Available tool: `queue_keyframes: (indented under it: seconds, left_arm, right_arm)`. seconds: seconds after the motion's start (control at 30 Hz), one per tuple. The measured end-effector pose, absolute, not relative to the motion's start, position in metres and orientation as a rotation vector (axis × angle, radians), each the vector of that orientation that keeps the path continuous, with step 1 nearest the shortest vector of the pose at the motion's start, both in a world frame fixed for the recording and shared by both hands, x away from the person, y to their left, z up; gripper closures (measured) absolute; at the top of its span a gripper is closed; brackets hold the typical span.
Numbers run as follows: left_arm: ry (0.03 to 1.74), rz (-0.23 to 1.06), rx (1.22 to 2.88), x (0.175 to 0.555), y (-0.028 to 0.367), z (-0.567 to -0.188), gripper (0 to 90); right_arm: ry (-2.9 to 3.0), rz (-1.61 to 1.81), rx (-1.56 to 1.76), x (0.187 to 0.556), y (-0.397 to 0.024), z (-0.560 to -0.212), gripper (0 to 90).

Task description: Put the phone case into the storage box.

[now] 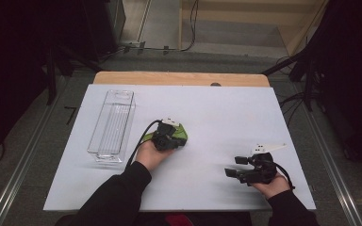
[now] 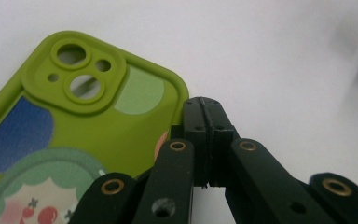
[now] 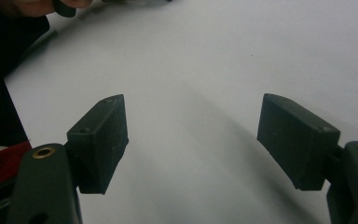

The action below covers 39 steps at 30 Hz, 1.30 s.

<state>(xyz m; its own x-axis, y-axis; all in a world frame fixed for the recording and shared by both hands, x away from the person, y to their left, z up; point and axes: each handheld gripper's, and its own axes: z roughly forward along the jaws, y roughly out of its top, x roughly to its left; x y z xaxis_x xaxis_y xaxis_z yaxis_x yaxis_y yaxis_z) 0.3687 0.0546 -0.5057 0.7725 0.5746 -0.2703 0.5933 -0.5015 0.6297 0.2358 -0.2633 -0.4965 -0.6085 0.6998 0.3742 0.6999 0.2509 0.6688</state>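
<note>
Covering wooden table (image 1: 122, 78): white sheet (image 1: 226, 117).

From my screen I see a clear plastic bin (image 1: 111, 123) lying empty on the white tabletop (image 1: 217, 113) up and left of the left tool, and black cables (image 1: 188, 28) on the floor beyond.

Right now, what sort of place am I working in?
Probably a lab or studio recording bench: a white-topped table ringed by dark stands and floor cables, bearing just a clear plastic bin and a green phone case.
</note>
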Motion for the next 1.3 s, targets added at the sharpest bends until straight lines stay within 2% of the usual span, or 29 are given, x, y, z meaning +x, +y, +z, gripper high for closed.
queue_keyframes:
  seconds: [0.7,0.93,1.2,1.3]
  left_arm:
    - [0.906,-0.007,2.228,0.392,0.039,-0.505,90.0]
    - [0.912,-0.039,2.223,0.394,0.041,-0.504,90.0]
    - [0.856,-0.09,2.191,0.385,0.048,-0.492,80.3]
    - [0.853,-0.093,2.19,0.384,0.052,-0.491,79.2]
  right_arm:
    - [-2.487,-1.323,-1.387,0.236,-0.263,-0.497,22.8]
    - [-2.485,-1.325,-1.385,0.236,-0.263,-0.497,22.8]
    - [-2.476,-1.334,-1.388,0.236,-0.264,-0.497,22.8]
    - [-2.478,-1.333,-1.385,0.236,-0.264,-0.497,22.8]
